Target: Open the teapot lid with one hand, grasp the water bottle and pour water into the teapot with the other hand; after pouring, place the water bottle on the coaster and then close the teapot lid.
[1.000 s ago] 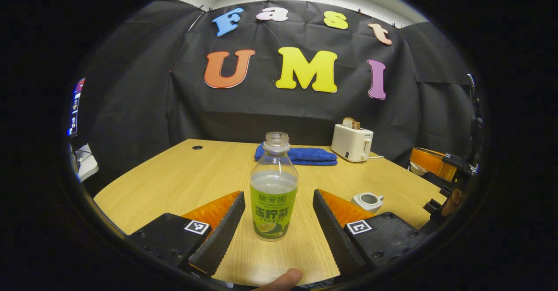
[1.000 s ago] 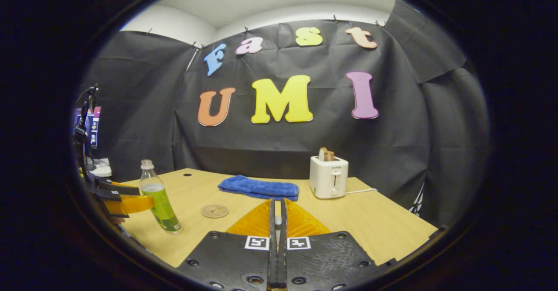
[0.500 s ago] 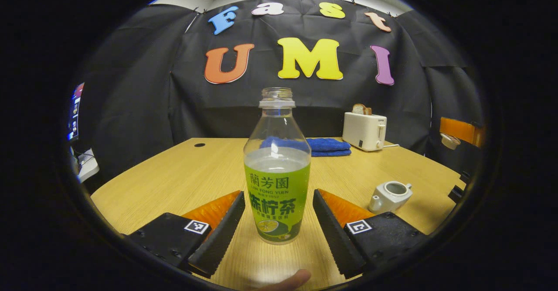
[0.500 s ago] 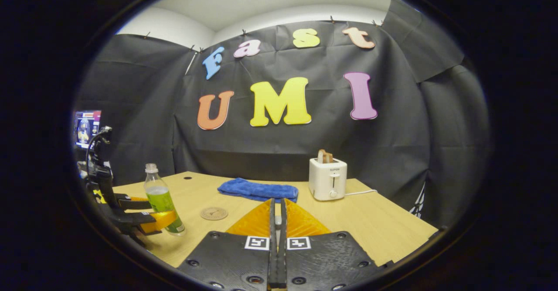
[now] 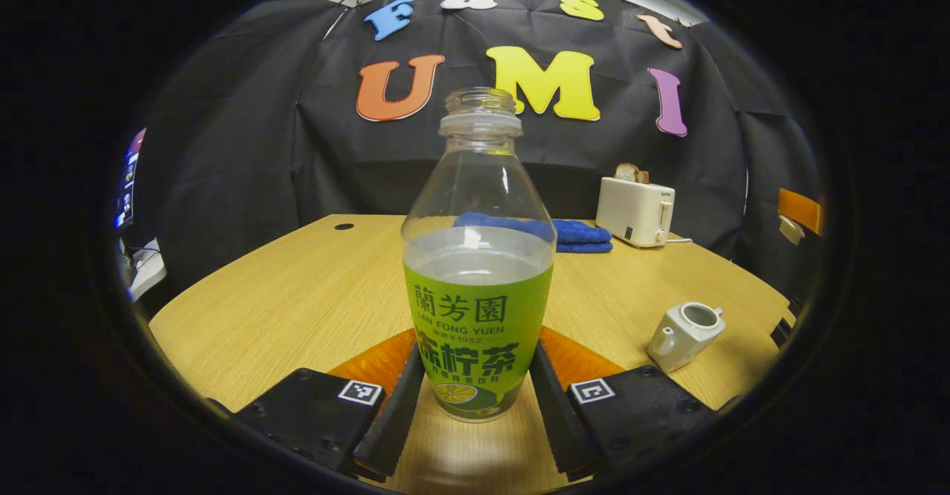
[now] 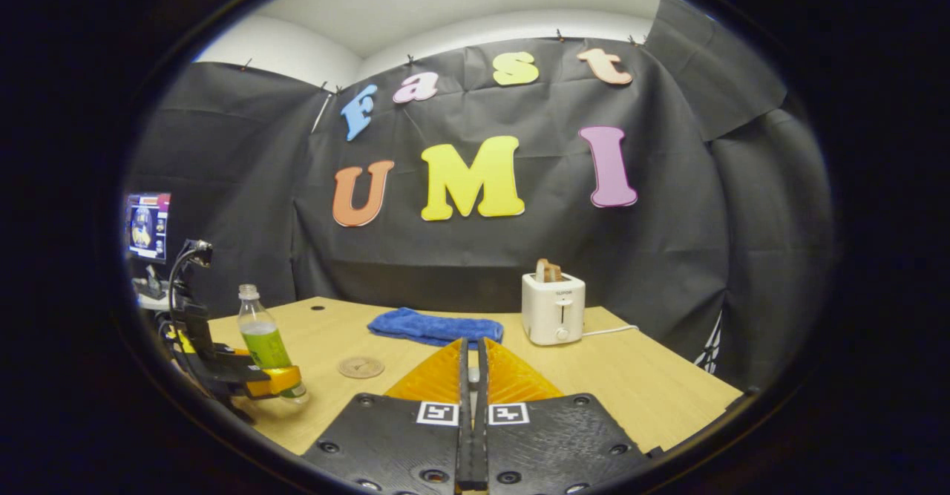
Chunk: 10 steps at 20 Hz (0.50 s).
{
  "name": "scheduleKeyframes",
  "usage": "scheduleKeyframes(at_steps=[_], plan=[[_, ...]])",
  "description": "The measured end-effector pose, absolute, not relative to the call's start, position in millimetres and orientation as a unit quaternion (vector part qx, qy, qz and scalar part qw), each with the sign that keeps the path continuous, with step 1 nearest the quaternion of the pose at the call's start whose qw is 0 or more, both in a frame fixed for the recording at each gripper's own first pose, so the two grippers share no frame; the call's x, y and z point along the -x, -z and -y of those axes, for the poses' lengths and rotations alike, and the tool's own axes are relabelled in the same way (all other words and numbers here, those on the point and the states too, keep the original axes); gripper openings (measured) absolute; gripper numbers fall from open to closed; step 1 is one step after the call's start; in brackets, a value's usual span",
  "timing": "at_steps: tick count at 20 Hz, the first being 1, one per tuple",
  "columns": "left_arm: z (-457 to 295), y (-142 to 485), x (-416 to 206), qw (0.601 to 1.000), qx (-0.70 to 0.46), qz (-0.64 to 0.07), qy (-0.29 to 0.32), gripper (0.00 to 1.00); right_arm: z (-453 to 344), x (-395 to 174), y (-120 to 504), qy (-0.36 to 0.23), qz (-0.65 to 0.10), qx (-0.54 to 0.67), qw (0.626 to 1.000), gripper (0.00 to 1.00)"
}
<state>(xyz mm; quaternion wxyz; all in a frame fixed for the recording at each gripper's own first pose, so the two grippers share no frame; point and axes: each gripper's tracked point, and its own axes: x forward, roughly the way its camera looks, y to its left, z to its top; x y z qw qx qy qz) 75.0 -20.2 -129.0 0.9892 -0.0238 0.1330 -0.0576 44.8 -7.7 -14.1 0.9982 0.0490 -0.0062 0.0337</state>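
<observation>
The bottle (image 5: 479, 272) stands on the counter (image 5: 297, 302), its base flanked by the left gripper (image 5: 475, 406), jaws touching its sides. The right gripper (image 6: 473, 376) has its jaws closed; contents hidden. The teapot (image 5: 684, 335) sits lidless nearby.

One bottle (image 5: 479, 272), one teapot (image 5: 684, 335), one coaster (image 6: 361, 366), one toaster (image 6: 552, 317), one towel (image 6: 435, 327)

Green label on the water bottle (image 5: 479, 257) carries printed characters and a small line of letters. Far right, the toaster (image 6: 553, 306) front bears a mark too tiny to read.
</observation>
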Motion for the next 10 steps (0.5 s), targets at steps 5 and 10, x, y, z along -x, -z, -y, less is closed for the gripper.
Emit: scheduleKeyframes(at_steps=[5, 10], plan=[[11, 122, -61, 0.989, -0.012, -0.141, 0.036, 0.75, 9, -45, 15, -0.035, 0.000, -0.050, 0.998, 0.00], [-4, 110, -54, 0.985, -0.092, -0.148, -0.013, 0.74, 19, -44, 14, -0.032, -0.001, -0.050, 0.998, 0.00]])
